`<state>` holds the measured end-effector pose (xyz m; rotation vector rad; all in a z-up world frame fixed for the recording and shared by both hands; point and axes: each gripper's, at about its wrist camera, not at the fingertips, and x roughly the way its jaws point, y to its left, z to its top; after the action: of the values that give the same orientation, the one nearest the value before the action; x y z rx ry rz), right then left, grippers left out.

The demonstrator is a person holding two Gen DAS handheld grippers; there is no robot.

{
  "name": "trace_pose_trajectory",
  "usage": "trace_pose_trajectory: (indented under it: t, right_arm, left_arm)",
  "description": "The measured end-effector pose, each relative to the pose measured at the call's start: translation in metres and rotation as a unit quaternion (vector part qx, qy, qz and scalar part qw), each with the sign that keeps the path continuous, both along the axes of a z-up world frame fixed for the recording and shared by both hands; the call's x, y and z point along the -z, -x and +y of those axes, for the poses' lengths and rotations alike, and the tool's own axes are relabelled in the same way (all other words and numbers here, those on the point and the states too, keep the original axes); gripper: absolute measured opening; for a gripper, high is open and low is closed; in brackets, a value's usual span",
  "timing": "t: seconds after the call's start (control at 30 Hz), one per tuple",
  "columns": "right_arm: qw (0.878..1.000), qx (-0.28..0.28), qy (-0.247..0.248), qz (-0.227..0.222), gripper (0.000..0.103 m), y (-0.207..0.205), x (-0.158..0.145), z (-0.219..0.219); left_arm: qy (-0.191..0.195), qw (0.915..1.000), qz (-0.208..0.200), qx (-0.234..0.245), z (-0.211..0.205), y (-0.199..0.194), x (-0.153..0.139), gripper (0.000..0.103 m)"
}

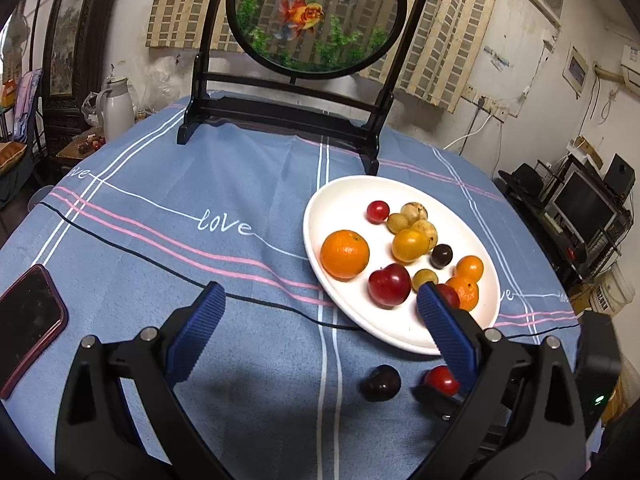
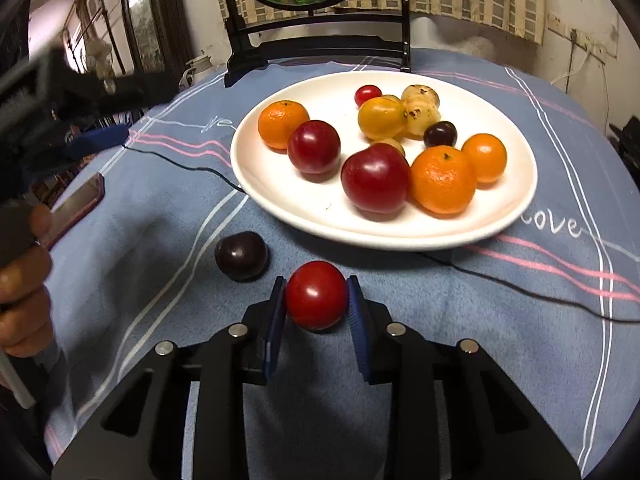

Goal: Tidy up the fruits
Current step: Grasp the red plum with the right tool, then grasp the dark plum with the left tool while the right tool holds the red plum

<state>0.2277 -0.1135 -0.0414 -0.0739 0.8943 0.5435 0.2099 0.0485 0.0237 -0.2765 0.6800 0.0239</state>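
Right gripper pinching a red fruit, plate run up next

Left to right: phone at the desk edge, left gripper spread wide with nothing in it, dark plum loose on the cloth, then the right gripper with its pads snug on the red fruit just short of the white plate. I'd lift clear of the rim and set it in the bare near patch, gently, since round fruit rolls. Can't tell if it's off the cloth, and the plate's small back fruits overlap.
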Motion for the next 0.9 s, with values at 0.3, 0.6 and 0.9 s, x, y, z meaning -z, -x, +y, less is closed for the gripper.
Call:
trace_pose_trajectory:
  t: [0.3, 0.6, 0.9]
  right_arm:
    - [0.996, 0.055, -0.063, 0.019, 0.031, 0.001, -0.014, -0.040]
    - [0.991, 0.110, -0.067, 0.040, 0.031, -0.009, -0.007, -0.063]
    - [0.992, 0.104, -0.061, 0.042, 0.031, -0.008, -0.006, -0.060]
  left_arm:
    - [-0.055, 0.9960, 0.010, 0.070, -0.029, 0.011, 0.008, 0.098]
    - [-0.133, 0.9795, 0.038, 0.146, -0.067, 0.013, 0.030, 0.091]
    - [-0.142, 0.9727, 0.082, 0.164, -0.077, 0.006, 0.052, 0.063]
